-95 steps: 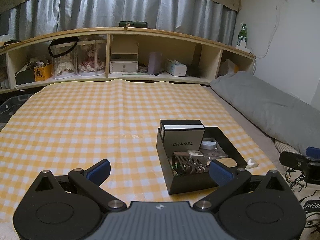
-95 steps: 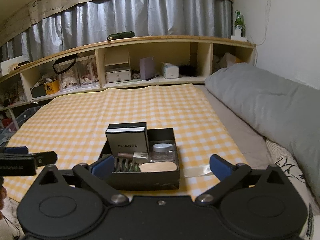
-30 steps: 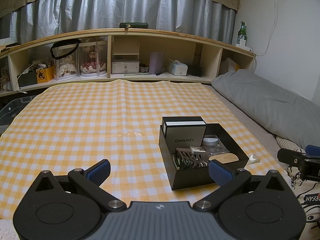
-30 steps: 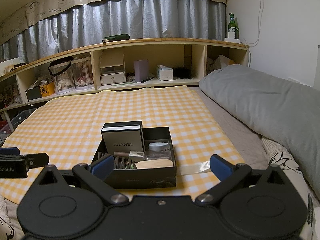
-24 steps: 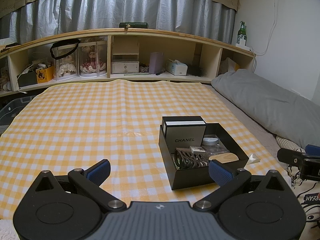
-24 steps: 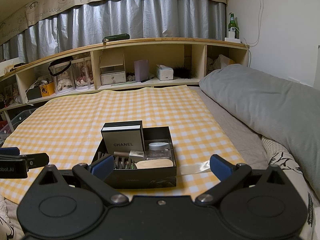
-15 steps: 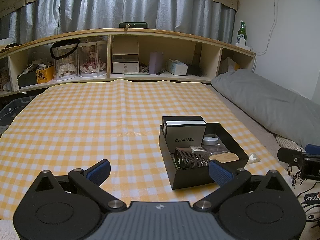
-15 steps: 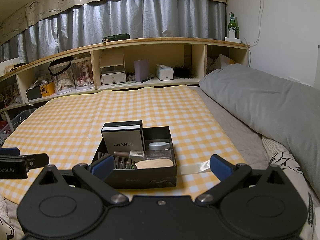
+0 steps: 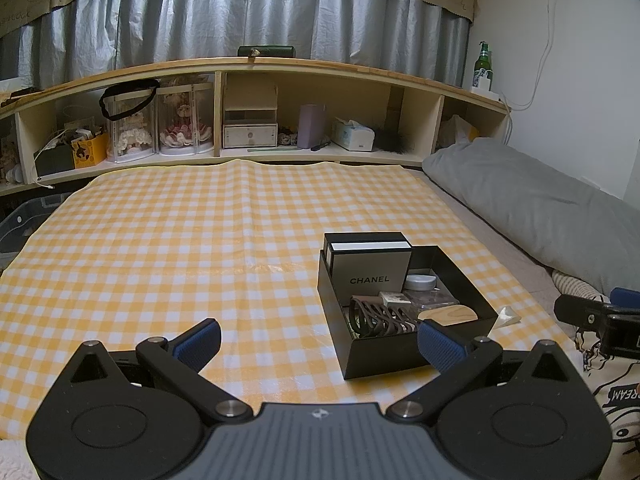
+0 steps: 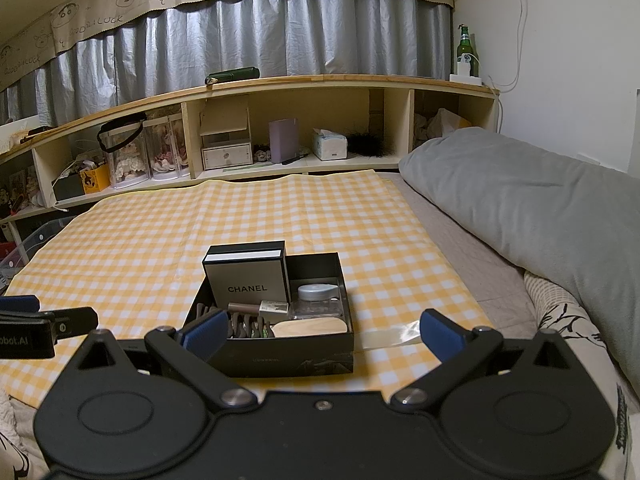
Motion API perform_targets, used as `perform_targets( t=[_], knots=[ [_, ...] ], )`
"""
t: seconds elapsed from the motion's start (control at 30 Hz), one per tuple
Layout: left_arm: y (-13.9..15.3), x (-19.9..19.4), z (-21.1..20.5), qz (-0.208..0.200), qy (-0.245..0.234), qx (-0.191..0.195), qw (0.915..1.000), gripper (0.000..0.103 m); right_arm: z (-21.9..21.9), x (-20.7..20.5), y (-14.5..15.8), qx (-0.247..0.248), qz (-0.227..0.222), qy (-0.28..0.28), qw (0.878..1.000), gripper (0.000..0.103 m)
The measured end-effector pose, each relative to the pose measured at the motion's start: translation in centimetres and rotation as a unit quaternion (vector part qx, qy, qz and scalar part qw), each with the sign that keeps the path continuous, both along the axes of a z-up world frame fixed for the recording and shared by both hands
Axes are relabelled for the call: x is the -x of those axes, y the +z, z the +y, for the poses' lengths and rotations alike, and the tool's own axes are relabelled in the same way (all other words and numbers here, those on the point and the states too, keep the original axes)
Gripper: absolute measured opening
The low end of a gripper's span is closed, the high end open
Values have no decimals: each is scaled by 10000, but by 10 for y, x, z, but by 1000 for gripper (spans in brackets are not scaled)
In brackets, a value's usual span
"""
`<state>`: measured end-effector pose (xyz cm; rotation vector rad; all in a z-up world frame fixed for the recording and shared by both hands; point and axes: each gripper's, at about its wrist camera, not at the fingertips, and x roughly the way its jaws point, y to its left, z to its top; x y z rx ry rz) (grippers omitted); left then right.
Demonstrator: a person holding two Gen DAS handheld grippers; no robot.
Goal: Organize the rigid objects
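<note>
A bed (image 9: 500, 248) is covered w/ a yellow-checked cloth (image 9: 180, 232); a grey pillow (image 10: 540, 208) is laid along its 3 o'clock edge. A wooden shelf unit (image 10: 280, 92) is seen at 12 o'clock, beyond the cloth.

A black open box (image 10: 288, 360) is set on the cloth, at approx. 1 o'clock in the left wrist view and near centre in the right wrist view. Contents, all inside the box:
- CHANEL carton (image 10: 250, 280), upright, in the far-left corner.
- Wooden-backed item (image 10: 312, 326), flat, against the near wall.
- Dark claw clips (image 9: 380, 316), near-left area.
- Clear jar w/ pale lid (image 10: 318, 292), far-right area, beside the carton.
- Small white box (image 10: 274, 307), betw. carton and clips.

A strip of clear film (image 10: 392, 338) is laid on the cloth just beside the box, at its 3 o'clock side.

Left tongs (image 9: 318, 340): spread wide, nothing held, kept short of the box. Right tongs (image 10: 322, 332): spread wide, nothing held, box seen betw. the pads but not touched.
</note>
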<state>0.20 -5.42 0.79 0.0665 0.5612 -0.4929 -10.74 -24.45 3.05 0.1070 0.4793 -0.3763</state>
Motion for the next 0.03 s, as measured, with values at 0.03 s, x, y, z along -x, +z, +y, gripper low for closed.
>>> perform_targets(
  t=[0.03],
  knots=[
    [0,0,0,1,-3,-3,10000,103,0,0,0,-1,0,-1,10000,103]
  ],
)
